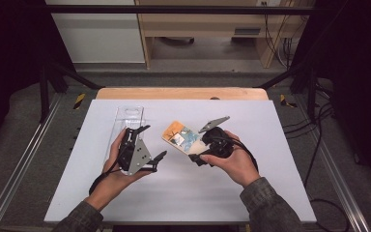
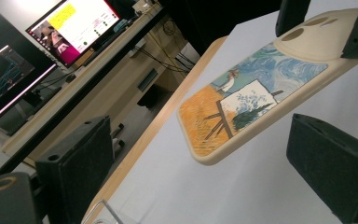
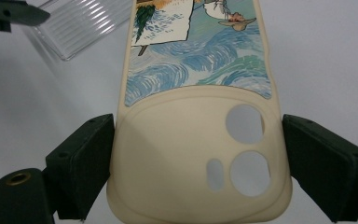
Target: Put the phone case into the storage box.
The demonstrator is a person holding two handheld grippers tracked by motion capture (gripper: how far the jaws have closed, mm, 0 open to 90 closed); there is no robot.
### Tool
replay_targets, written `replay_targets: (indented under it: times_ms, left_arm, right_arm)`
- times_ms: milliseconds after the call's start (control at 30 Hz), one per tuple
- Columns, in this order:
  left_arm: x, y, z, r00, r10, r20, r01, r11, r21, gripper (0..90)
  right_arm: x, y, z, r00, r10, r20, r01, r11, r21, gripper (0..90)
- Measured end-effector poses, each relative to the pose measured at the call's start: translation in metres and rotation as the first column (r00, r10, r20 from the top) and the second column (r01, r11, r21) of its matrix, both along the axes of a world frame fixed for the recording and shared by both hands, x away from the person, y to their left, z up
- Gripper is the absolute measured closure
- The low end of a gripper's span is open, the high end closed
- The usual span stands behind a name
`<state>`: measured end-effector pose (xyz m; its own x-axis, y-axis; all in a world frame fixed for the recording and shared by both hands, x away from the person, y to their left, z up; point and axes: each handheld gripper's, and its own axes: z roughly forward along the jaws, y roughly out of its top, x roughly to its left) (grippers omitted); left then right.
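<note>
From above, a phone case (image 1: 182, 137) is being held up over the middle of the table (image 1: 251, 183) by the right gripper (image 1: 204, 153), with a clear tray (image 1: 129, 117) lying toward the far left edge.

In the left gripper view, the left gripper (image 2: 223, 168) is being kept open and empty.

In the right gripper view, the case (image 3: 200, 154) is being squeezed at its camera end. It could be dropped, since it is being gripped only by its thin edges.

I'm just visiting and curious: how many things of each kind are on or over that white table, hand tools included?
Hand-held grippers: 2 (left gripper, right gripper)
Painted phone case: 1
Clear plastic tray: 1
Total: 4
</note>
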<state>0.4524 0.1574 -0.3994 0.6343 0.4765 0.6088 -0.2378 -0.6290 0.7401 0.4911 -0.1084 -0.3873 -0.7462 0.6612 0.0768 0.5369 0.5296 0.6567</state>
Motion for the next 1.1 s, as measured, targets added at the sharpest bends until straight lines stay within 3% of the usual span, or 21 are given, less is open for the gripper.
replay_targets:
  times_ms: [100, 300, 667, 1100]
  left_arm:
    - [-0.001, -0.009, -0.001, 0.999, -0.027, 0.034, 0.027, 0.9994, 0.022, 12.2]
    - [-0.003, -0.028, -0.007, 0.9968, -0.065, 0.047, 0.061, 0.9959, 0.067, 12.6]
    - [-0.005, -0.037, -0.017, 0.9932, -0.075, 0.089, 0.06, 0.9841, 0.167, 15.1]
    - [-0.008, -0.041, -0.021, 0.9879, -0.066, 0.14, 0.038, 0.9811, 0.19, 18.9]
  right_arm:
    - [0.0, 0.0, 0.003, 1.0, 0.003, 0.0, -0.003, 1.0, -0.002, 12.5]
    - [0.001, 0.003, 0.007, 1.0, 0.006, 0.001, -0.006, 0.9999, -0.01, 12.5]
    - [0.002, 0.007, 0.019, 0.9999, 0.012, -0.003, -0.012, 0.9998, -0.016, 12.4]
    - [0.005, 0.014, 0.024, 0.9997, 0.019, -0.016, -0.019, 0.9998, -0.011, 12.3]
